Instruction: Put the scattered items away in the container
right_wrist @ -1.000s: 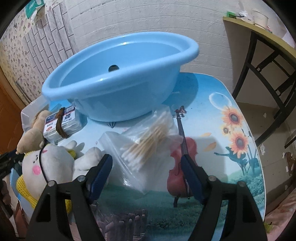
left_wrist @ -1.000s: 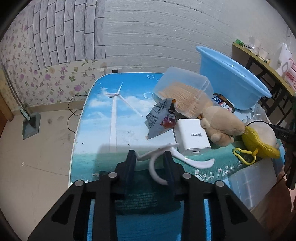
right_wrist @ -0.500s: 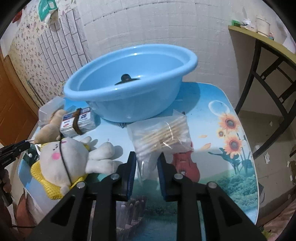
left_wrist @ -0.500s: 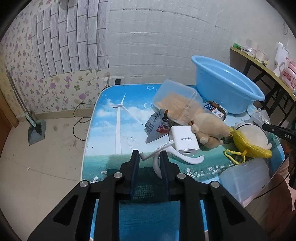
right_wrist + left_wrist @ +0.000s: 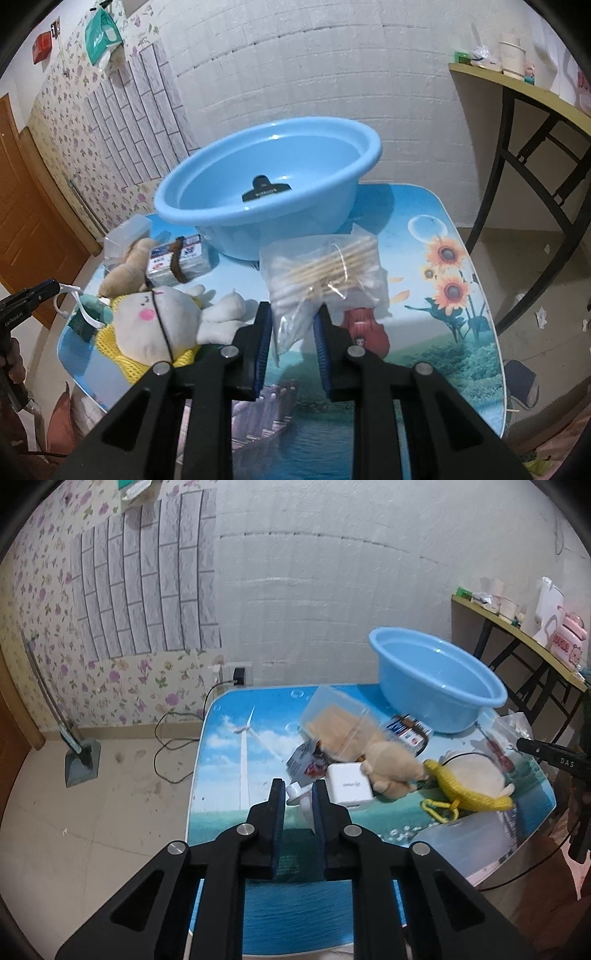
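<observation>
The blue basin stands at the table's far side with a black clip inside; it also shows in the left wrist view. My right gripper is shut on a clear bag of cotton swabs and holds it above the table, in front of the basin. My left gripper is shut on a white plastic hook, lifted above the near left part of the table.
On the table lie a white plush with yellow netting, a tan plush, a white charger, a card pack, a clear box and a snack packet. A side table stands to the right.
My right gripper closed on the swab bag and lifted it. My left gripper rose and pulled back with the white hook, so the table looks farther away.
</observation>
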